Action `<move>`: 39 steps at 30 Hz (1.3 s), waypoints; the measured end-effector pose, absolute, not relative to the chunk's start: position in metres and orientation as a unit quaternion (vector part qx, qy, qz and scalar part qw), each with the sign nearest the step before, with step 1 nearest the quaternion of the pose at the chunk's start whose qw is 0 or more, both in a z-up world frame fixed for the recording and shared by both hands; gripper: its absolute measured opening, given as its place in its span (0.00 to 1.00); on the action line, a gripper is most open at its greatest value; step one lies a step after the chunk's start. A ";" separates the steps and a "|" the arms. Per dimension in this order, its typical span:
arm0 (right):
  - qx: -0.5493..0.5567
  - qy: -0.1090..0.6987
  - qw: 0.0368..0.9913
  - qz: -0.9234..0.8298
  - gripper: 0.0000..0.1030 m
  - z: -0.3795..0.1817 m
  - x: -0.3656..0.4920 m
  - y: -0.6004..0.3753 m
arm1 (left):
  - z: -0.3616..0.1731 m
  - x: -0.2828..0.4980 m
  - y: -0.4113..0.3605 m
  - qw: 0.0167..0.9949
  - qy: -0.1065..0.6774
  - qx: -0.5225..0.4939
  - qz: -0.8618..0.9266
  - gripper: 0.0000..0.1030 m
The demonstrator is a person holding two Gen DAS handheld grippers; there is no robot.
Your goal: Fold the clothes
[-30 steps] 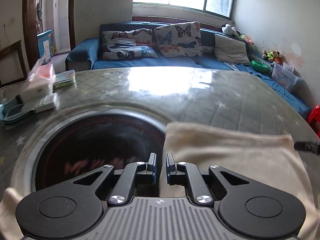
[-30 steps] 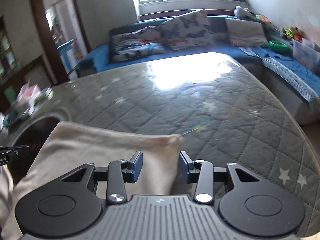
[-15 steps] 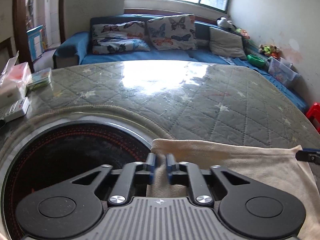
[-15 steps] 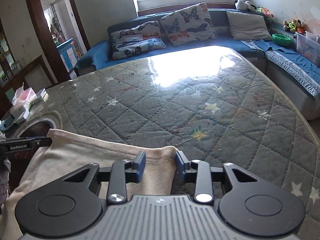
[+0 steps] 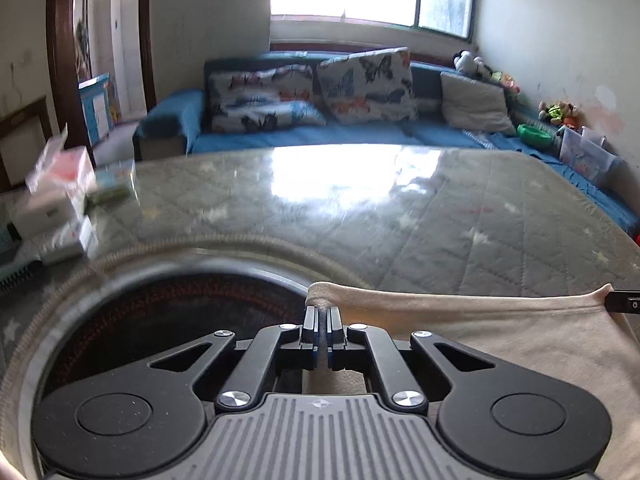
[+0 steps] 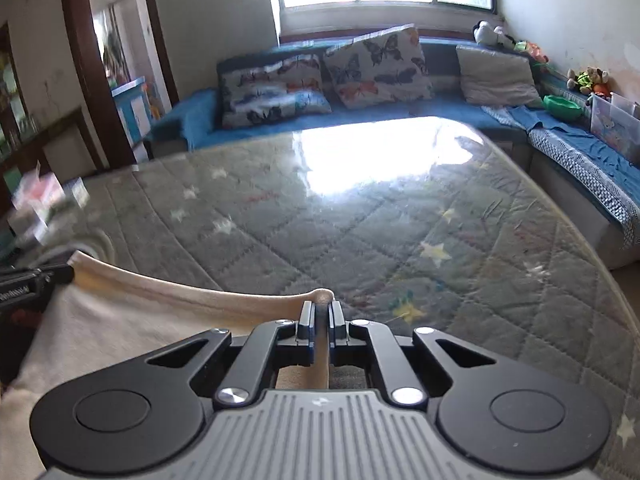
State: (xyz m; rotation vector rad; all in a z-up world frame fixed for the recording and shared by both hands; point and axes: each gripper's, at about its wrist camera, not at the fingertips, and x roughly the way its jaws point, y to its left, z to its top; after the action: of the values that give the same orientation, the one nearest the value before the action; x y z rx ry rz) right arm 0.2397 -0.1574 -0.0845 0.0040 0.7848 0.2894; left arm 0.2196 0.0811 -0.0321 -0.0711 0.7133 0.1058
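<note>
Left gripper, right gripper each pinching beige cloth corner; cloth's lower part hidden.

left tool: fingers now pinched tight on the left corner of the beige cloth, no longer slightly apart | right tool: goes from wide apart to clamped on the right corner | cloth edge: now lifted off the worktop, strung between both tools
</note>
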 end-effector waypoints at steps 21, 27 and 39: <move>-0.005 0.379 0.924 0.045 0.19 -0.053 0.086 -0.293 | -0.015 0.062 -0.015 0.922 0.360 0.012 -0.141 0.23; 0.022 0.391 0.920 -0.008 0.19 -0.069 0.062 -0.343 | -0.021 0.039 -0.046 0.912 0.365 0.022 -0.188 0.23; 0.054 0.385 0.921 0.003 0.31 -0.080 0.054 -0.363 | -0.026 0.024 -0.066 0.907 0.368 0.037 -0.203 0.29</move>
State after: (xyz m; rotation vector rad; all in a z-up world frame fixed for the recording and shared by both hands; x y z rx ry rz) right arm 0.0544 -0.3633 -0.0799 0.1111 0.7900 0.0060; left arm 0.0236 -0.0665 -0.0263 0.0755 0.7592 -0.4201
